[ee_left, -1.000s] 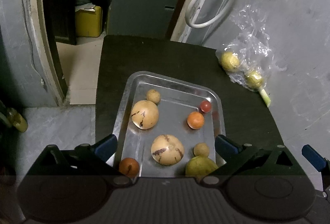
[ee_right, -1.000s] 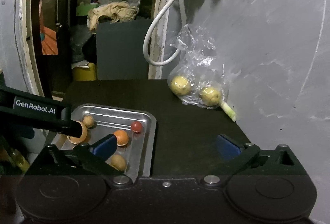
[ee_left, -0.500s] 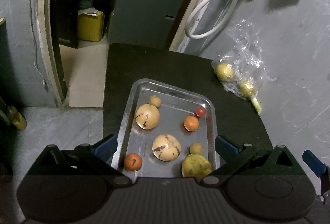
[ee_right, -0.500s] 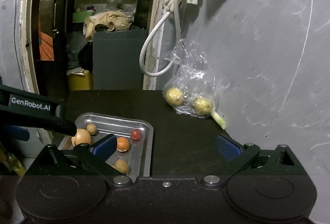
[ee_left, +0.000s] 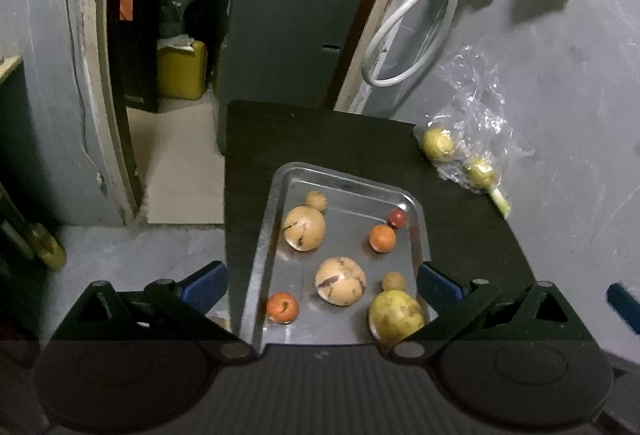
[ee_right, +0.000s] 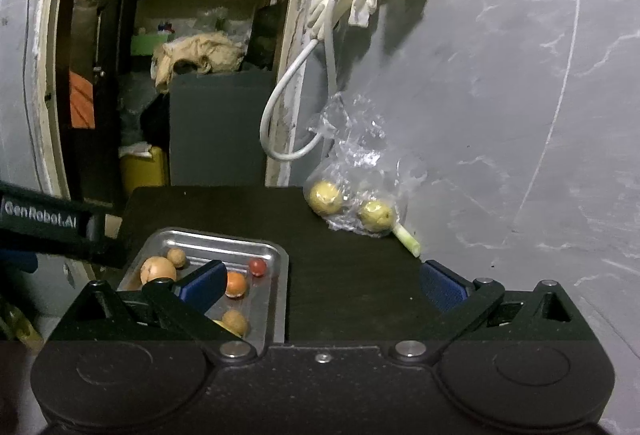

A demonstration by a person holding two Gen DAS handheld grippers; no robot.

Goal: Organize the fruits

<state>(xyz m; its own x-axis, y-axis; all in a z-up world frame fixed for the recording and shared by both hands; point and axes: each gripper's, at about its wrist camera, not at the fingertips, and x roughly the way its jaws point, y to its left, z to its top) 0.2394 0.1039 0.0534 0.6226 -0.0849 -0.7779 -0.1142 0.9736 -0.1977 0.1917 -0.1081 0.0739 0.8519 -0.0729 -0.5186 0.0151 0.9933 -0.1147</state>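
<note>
Both hand-held grippers (ee_left: 320, 283) (ee_right: 320, 281) rose, open, above tray (ee_left: 276, 203).

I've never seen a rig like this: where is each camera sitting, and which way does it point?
Left wrist: rides on the left tongs, looking down over the shiny metal tray of fruit; the open blue-tipped fingers show.
Right wrist: rides on the right tongs, facing the black table and grey wall; the open fingers show, plus the left tongs' arm.
Shared: the tray, the clear plastic bag.
</note>
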